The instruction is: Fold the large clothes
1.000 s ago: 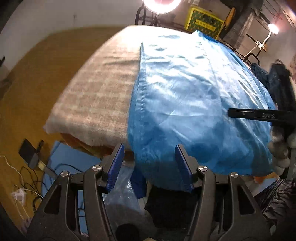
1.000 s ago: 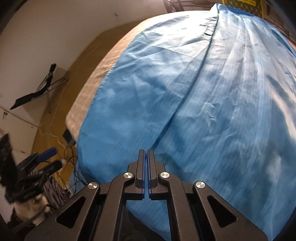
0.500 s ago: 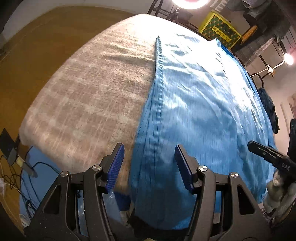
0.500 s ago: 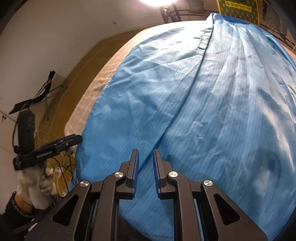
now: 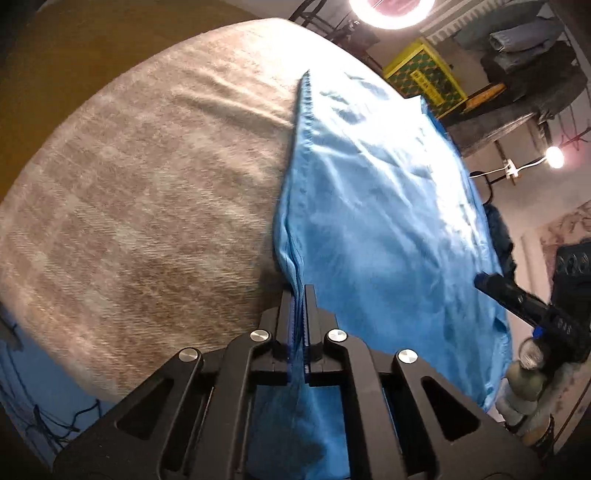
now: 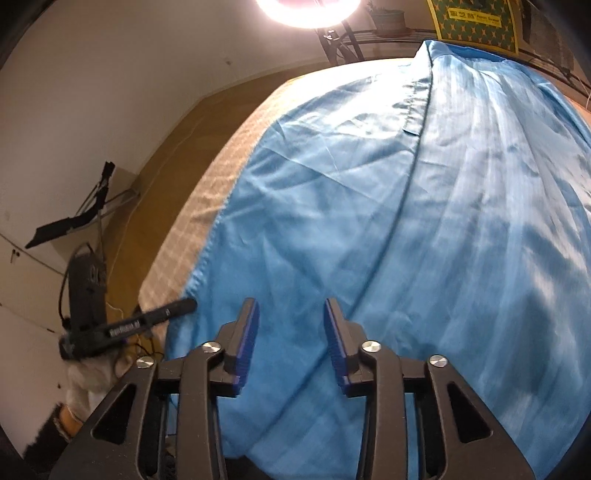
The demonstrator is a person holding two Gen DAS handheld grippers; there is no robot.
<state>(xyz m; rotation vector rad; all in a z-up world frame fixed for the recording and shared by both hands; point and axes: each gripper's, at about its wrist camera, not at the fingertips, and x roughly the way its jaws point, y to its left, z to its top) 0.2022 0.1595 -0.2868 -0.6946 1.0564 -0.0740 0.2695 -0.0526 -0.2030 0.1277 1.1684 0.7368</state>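
Observation:
A large light-blue garment (image 5: 376, 206) lies spread over a bed with a beige checked blanket (image 5: 140, 192). My left gripper (image 5: 300, 295) is shut on the garment's left hem near the bed's front edge, with cloth bunched between its jaws. My right gripper (image 6: 291, 317) is open and empty, just above the garment (image 6: 424, 229) near its front edge. The right gripper also shows at the right of the left wrist view (image 5: 517, 299). The left gripper shows at the left of the right wrist view (image 6: 147, 321).
A bright ring lamp (image 5: 391, 11) stands beyond the bed. A yellow crate (image 5: 424, 81) and hung dark clothes (image 5: 532, 66) are at the back right. Wooden floor (image 6: 166, 177) runs along the bed's left side. Cables lie on the floor (image 5: 48, 421).
My left gripper has moved forward to the garment's left hem and shut on it. My right gripper has opened from shut and shifted a little over the cloth.

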